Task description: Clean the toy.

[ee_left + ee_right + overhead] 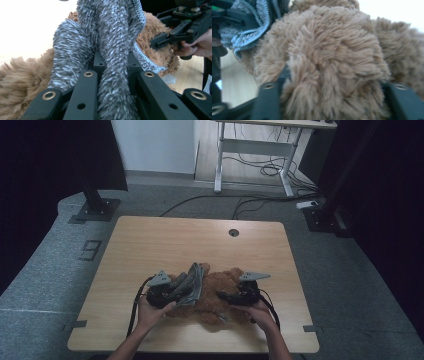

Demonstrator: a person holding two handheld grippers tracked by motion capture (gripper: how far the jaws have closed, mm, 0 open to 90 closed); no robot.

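A brown plush bear (pixel 220 307) lies on the wooden table (pixel 165 240) near its front edge. A grey fuzzy knitted garment (pixel 195 280) is draped over the bear's left part. My left gripper (pixel 182 287) is shut on a fold of that garment (pixel 112 30), which runs up between its jaws (pixel 115 62) with brown fur (pixel 155 55) behind it. My right gripper (pixel 222 296) comes in from the right, with its jaws closed on a thick lump of the bear's fur (pixel 332 45). The grey knit hem (pixel 244 37) hangs at the upper left of the right gripper view.
A round cable hole (pixel 233 232) sits in the table's far side. Black stand bases (pixel 95 210) (pixel 320 215) rest on the grey carpet at both far corners. A white desk frame with cables (pixel 260 145) stands behind. A small white tag (pixel 170 78) lies beside the bear.
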